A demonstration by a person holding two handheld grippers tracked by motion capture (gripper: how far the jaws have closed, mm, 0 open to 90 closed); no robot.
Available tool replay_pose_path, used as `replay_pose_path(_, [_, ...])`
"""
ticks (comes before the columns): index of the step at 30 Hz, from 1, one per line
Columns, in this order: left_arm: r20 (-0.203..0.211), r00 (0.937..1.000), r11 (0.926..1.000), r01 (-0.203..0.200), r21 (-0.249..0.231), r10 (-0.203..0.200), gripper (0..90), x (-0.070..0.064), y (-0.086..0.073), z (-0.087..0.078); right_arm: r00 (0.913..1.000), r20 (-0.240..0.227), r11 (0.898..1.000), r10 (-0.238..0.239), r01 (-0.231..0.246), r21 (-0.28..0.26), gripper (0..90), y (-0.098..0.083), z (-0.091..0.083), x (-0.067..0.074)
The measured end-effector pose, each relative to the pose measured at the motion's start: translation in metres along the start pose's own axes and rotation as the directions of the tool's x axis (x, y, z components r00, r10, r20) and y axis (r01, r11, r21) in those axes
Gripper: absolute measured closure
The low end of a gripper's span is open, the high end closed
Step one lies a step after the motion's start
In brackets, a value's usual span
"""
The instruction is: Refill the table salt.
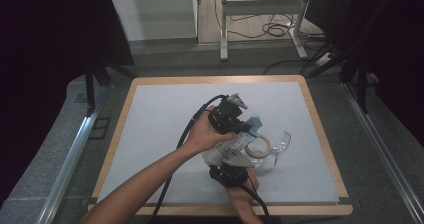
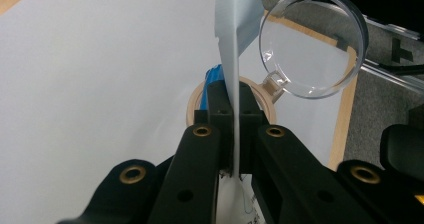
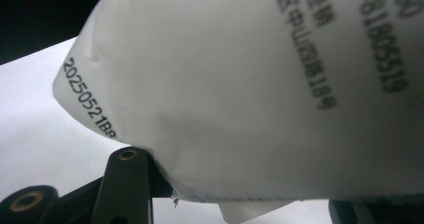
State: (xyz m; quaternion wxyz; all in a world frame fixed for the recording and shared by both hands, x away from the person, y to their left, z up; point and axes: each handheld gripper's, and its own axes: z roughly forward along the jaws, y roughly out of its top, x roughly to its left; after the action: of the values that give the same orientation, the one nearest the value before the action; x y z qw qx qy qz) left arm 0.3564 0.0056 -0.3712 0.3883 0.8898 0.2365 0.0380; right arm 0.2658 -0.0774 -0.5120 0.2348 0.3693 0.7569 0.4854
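The white printed plastic pouch (image 1: pixel 227 146) was pinched at its top edge by the left gripper (image 1: pixel 243 125), its body clasped between the right gripper's (image 1: pixel 231 160) part-spread fingers below.

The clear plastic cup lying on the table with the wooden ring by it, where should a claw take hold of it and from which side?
Best bet: grip the clear plastic cup across its rim, one jaw inside the open mouth, one outside. It lies tipped over on the pale grey table mat, mouth sideways, so come in low from the open side, away from the round wooden ring beside it. The thin wall may flex, so close gently.
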Motion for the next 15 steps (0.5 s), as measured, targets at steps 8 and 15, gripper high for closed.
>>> replay_pose_path(8, [-0.004,1.0000,1.0000,0.002,0.003,-0.002,90.0,-0.0012,0.0016,-0.0003,0.9999,0.001,1.000,0.014,-0.014,-0.007,48.4,0.0005,0.0000,0.0008])
replay_pose_path(15, [-0.001,1.0000,0.9999,-0.008,0.013,0.008,90.0,-0.0012,0.0064,0.0007,0.9994,-0.006,0.999,0.035,-0.035,-0.017,48.5,0.0029,-0.0019,-0.0005])
